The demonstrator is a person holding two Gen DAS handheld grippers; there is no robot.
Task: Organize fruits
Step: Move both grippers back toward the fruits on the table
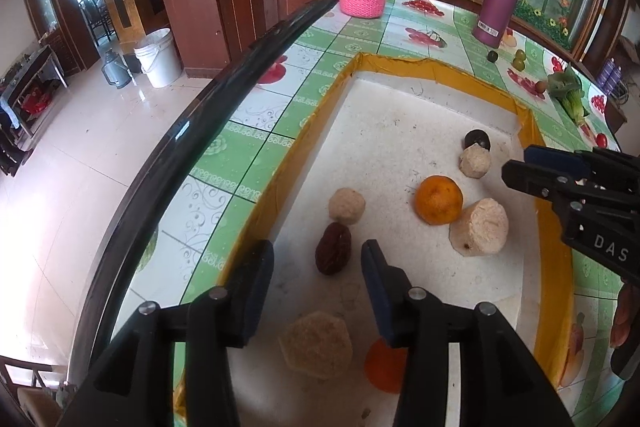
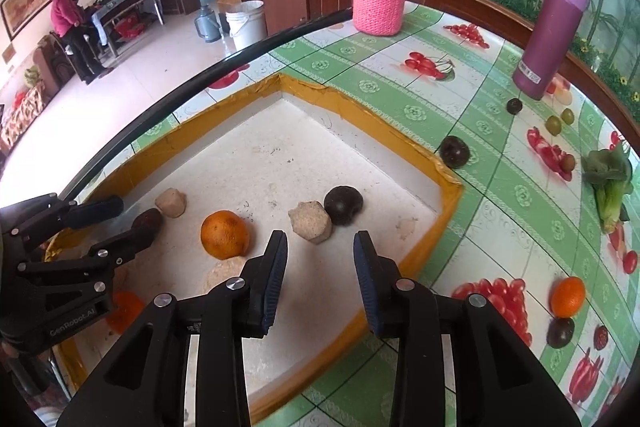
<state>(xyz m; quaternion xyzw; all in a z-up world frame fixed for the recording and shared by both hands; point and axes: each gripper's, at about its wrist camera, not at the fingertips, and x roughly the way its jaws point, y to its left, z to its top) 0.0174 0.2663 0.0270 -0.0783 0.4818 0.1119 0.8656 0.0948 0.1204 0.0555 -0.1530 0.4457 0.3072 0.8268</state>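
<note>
Tray (image 2: 450, 187): seven items in | tablecloth: orange (image 2: 567, 297) and others outstanding | left gripper (image 1: 318, 259) and right gripper (image 2: 320, 251) both parted, empty.

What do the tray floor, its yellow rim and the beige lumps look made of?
Tray floor: likely foam board, white, matte, grainy and scuffed. Yellow rim: looks like glossy tape, wrinkled at the corners. Beige lumps: coarse, crumbly and faceted, perhaps pressed grain or peeled fruit; the frames don't settle which.
</note>
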